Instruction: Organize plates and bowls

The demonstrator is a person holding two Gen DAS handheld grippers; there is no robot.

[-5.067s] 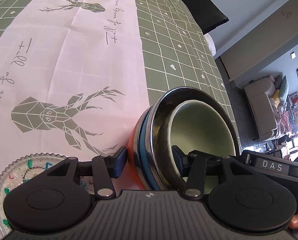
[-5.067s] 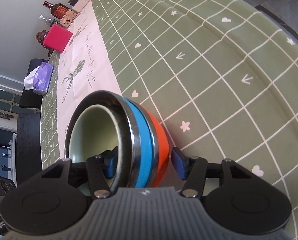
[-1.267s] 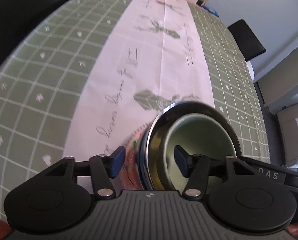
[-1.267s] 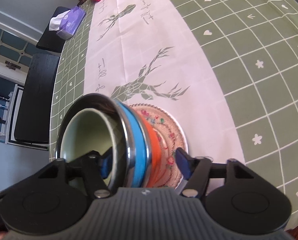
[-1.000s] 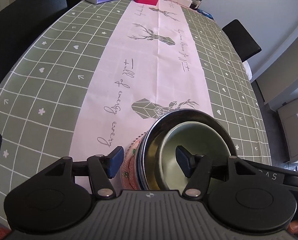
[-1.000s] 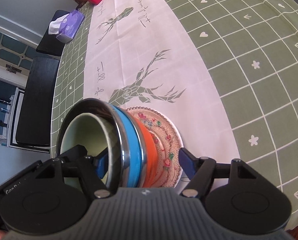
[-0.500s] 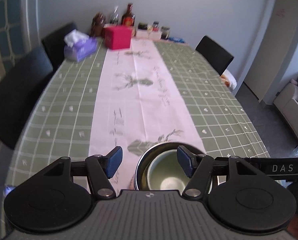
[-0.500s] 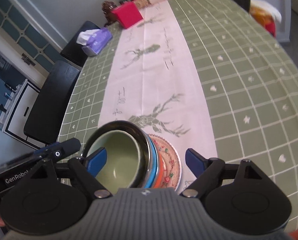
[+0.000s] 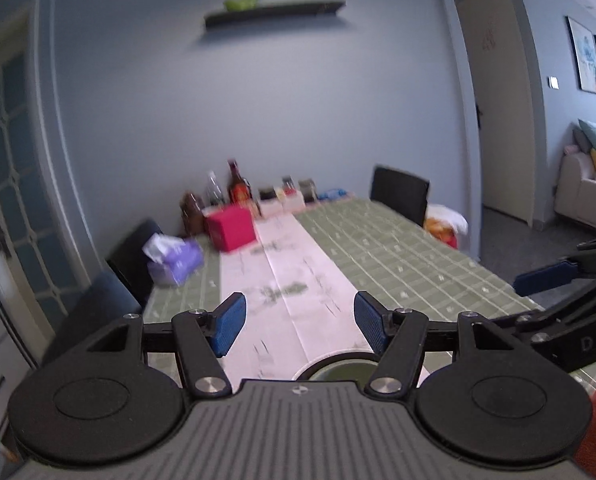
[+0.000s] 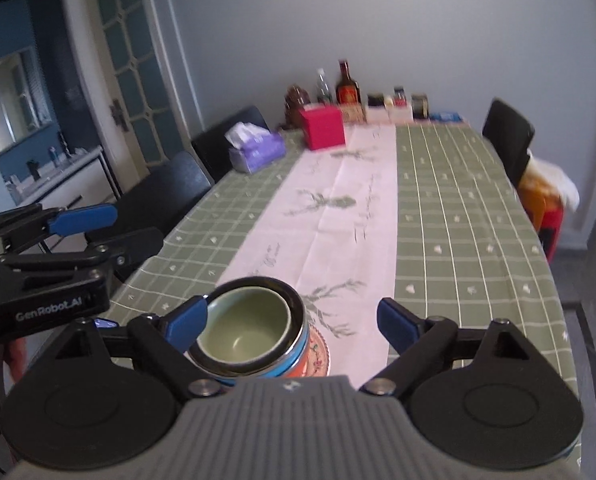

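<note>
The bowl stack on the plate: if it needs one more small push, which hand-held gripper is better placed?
Right hand-held gripper, probably: its opening jaws frame the bowl stack; in the left view the stack barely shows.

left gripper (image 9: 300,322): on my left feed, black linkage arms with silver screw heads, round black discs on a ribbed grey housing.
left pads (image 9: 227,325): blue, textured, rectangular.
right gripper (image 10: 291,320): same black-and-grey build with a small logo mark on the grey housing.
right pads (image 10: 394,320): blue, wedge-like.
markings: I read white "GenRobot.AI" lettering on the left gripper's side, "DAS" on the right's.
</note>
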